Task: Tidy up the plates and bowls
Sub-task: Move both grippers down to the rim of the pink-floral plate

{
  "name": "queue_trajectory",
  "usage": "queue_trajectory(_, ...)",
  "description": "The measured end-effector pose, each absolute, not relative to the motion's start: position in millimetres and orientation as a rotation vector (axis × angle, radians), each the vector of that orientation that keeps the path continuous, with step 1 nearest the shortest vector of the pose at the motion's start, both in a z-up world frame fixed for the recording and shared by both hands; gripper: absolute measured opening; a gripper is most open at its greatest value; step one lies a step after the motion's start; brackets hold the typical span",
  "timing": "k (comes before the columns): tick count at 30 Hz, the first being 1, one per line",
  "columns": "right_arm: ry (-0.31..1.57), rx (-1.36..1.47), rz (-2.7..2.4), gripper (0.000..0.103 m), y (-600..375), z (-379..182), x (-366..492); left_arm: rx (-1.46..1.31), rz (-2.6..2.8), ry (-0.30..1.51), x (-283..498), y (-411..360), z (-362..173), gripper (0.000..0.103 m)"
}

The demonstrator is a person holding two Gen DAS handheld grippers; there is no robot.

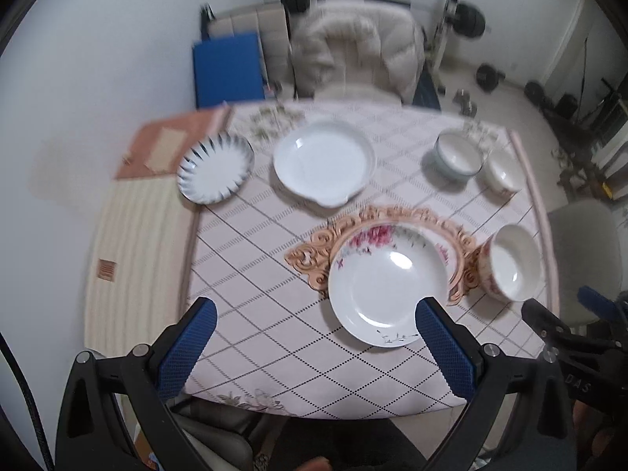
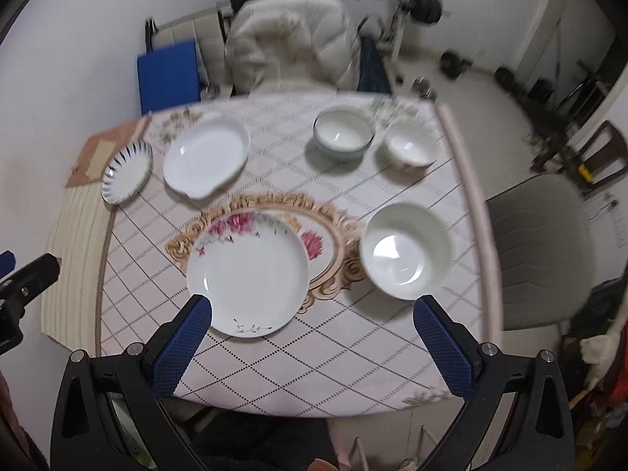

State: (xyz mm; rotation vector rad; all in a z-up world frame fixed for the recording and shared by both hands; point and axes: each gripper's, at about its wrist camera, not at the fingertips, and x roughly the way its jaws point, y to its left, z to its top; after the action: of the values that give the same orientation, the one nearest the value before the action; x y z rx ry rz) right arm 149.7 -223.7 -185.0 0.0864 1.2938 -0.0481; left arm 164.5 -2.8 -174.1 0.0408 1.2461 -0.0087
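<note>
A floral plate (image 1: 386,284) (image 2: 249,274) lies partly on an ornate tan placemat (image 1: 314,251) (image 2: 337,212) near the table's front. A plain white plate (image 1: 324,163) (image 2: 206,155) and a blue-striped plate (image 1: 215,168) (image 2: 126,172) sit at the back left. Two bowls, one blue-rimmed (image 1: 457,155) (image 2: 343,131) and one small white (image 1: 504,174) (image 2: 410,143), stand at the back right. A pink-patterned bowl (image 1: 510,263) (image 2: 406,251) stands right of the placemat. My left gripper (image 1: 314,310) and right gripper (image 2: 314,306) hover open above the front edge, holding nothing.
The table wears a diamond-checked cloth (image 1: 255,267) (image 2: 353,345). A wooden side surface (image 1: 133,243) (image 2: 74,243) adjoins it at left. A padded chair (image 1: 353,51) (image 2: 290,43) stands behind, a grey chair (image 2: 541,251) at right. Gym weights lie on the floor beyond.
</note>
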Motion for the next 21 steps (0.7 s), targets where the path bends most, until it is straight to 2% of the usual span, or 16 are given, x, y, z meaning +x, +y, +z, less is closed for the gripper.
queue_trajectory(2, 1.339, 0.103, -0.030, 0.103, -224, -219, 169, 0.032, -0.026, 1.317, 183, -5, -207, 0.102)
queue_trajectory(5, 1.407, 0.151, -0.015, 0.103, -226, -269, 191, 0.024, -0.056, 1.410, 204, -6, -251, 0.093)
queue_trajectory(10, 1.529, 0.311, -0.009, 0.093, -233, -345, 209, -0.064, -0.089, 1.574, 236, 7, -328, 0.062)
queue_trajectory(12, 1.565, 0.340, -0.028, 0.088, -234, -370, 212, -0.103, -0.114, 1.626, 248, 13, -354, 0.056)
queue_trajectory(14, 1.597, 0.382, -0.036, 0.084, -233, -387, 213, -0.133, -0.147, 1.663, 257, 15, -373, 0.056)
queue_trajectory(21, 1.655, 0.450, -0.052, 0.059, -230, -432, 222, -0.142, -0.265, 1.759, 276, 7, -412, 0.056)
